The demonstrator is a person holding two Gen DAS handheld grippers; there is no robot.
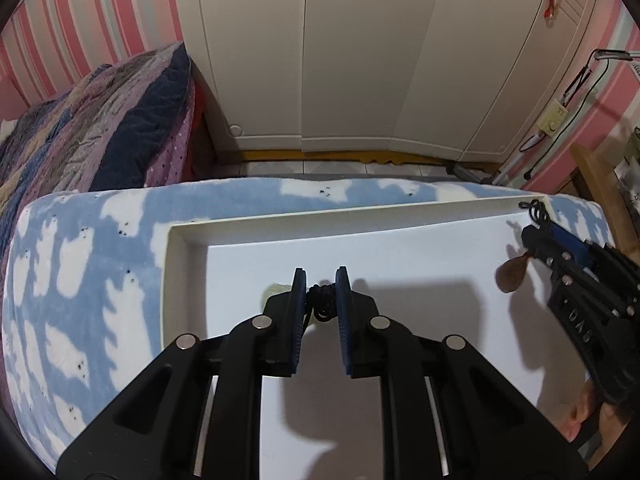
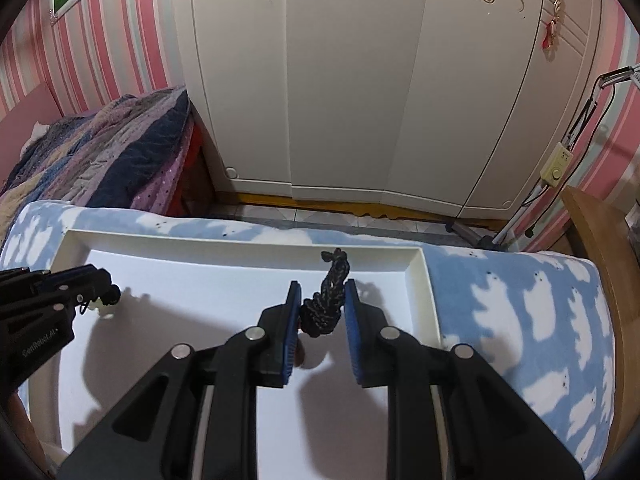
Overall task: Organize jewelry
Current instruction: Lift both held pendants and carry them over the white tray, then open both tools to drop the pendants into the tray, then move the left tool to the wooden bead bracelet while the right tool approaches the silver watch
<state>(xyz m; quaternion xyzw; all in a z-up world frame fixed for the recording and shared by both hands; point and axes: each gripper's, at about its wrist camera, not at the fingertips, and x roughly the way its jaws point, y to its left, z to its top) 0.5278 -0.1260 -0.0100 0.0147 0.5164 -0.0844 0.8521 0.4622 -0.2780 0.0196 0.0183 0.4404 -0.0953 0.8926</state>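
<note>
A white tray [image 1: 184,240] lies on a blue-and-white blanket; it also shows in the right wrist view [image 2: 428,280]. My left gripper [image 1: 320,280] is shut on the black cord [image 1: 320,300] of a necklace with a pale pendant [image 1: 274,290] under its left finger. My right gripper [image 2: 322,294] is shut on a bunched black cord [image 2: 326,304] of a second necklace. Its brown pendant [image 1: 512,274] hangs below the right gripper [image 1: 532,236] in the left wrist view. The left gripper [image 2: 108,292] shows at the tray's left in the right wrist view, with the pale pendant [image 2: 102,308] beneath.
The blanket [image 1: 80,280] covers the surface around the tray. A quilted bed [image 1: 100,120] lies at the back left. A white wardrobe [image 2: 360,100] stands behind. A wooden edge [image 2: 600,240] is at the right.
</note>
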